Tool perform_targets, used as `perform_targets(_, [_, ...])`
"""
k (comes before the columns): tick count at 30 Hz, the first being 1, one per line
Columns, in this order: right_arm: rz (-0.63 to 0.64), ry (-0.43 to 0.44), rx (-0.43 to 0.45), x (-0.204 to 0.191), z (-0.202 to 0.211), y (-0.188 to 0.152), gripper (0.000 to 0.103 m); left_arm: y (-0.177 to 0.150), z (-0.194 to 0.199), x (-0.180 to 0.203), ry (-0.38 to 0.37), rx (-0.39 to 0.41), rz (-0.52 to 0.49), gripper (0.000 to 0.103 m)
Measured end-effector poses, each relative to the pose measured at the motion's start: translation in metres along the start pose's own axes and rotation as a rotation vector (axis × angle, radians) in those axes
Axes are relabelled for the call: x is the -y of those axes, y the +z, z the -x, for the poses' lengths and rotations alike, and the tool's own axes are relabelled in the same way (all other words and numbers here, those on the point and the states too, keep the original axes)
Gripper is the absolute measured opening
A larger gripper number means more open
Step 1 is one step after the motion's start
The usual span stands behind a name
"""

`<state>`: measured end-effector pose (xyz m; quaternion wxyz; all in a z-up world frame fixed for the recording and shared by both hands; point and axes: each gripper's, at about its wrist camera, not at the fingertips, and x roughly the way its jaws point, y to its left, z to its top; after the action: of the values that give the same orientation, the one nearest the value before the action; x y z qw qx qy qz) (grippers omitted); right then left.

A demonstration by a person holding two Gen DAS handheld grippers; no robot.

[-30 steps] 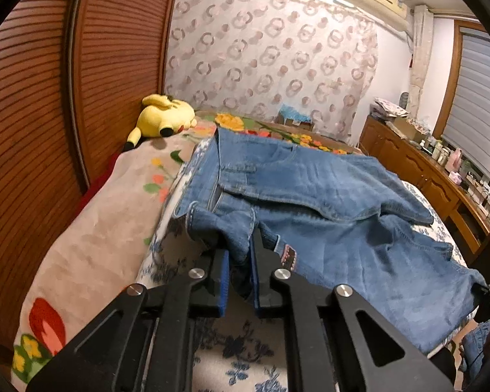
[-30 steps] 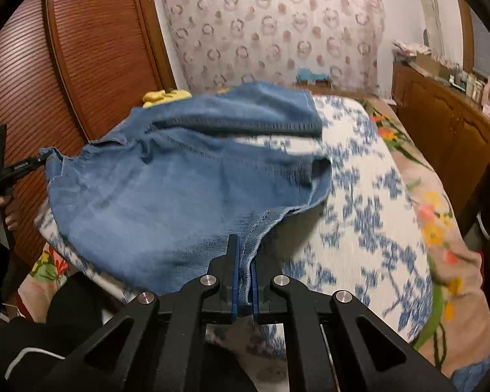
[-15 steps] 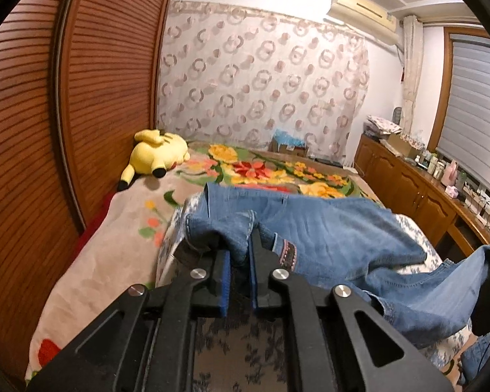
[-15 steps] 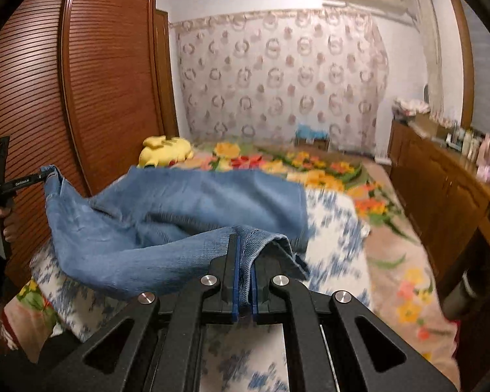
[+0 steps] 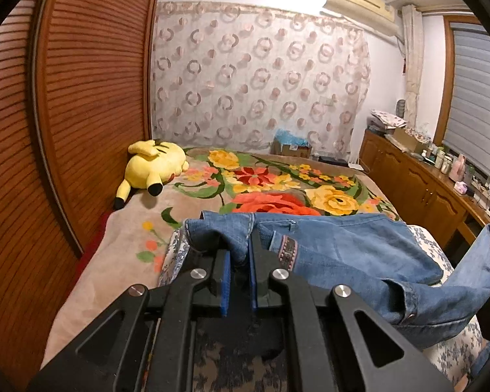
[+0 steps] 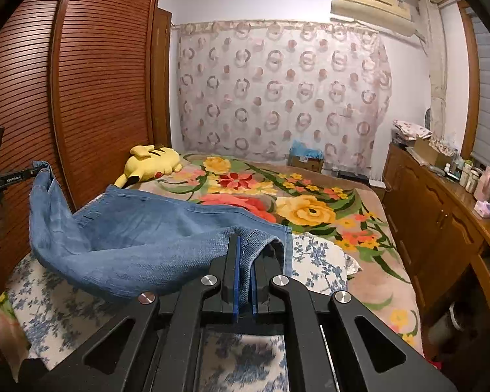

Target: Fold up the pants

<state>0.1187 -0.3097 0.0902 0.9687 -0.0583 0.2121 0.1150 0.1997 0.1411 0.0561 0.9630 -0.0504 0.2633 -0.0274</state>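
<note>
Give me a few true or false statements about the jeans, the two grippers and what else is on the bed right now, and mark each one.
1. The left gripper is clamped on the jeans. True.
2. The right gripper is open and holds nothing. False: its fingers pinch a denim edge.
3. A yellow plush toy lies on the bed by the wooden wardrobe. True.
4. The jeans lie flat and spread out. False: both held ends are lifted, the middle sags.
5. The floral blanket is plain white. False: it shows red and yellow flowers.
</note>
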Motion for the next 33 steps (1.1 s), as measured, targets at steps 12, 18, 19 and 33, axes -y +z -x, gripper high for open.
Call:
perform_targets(12, [0.005,0.001,-0.005,0.015,-0.037,0.035,0.004,0.042,-0.056,-0.004,-0.007,0.01,0.023,0.01])
perform_targets(18, [0.001,-0.021,-0.051,0.018,-0.086,0.051,0.004,0.05,-0.107,-0.015,0.005,-0.024,0.074,0.01])
perform_targets(19, [0.004,-0.027,-0.068,0.018,-0.096,0.052,0.004,0.049,-0.117,-0.016,0.011,-0.034,0.082,0.01])
perform_targets(33, [-0.013,-0.044,-0.191,0.03,-0.187,0.07,0.004,0.044,-0.178,-0.012,0.045,-0.101,0.045,0.01])
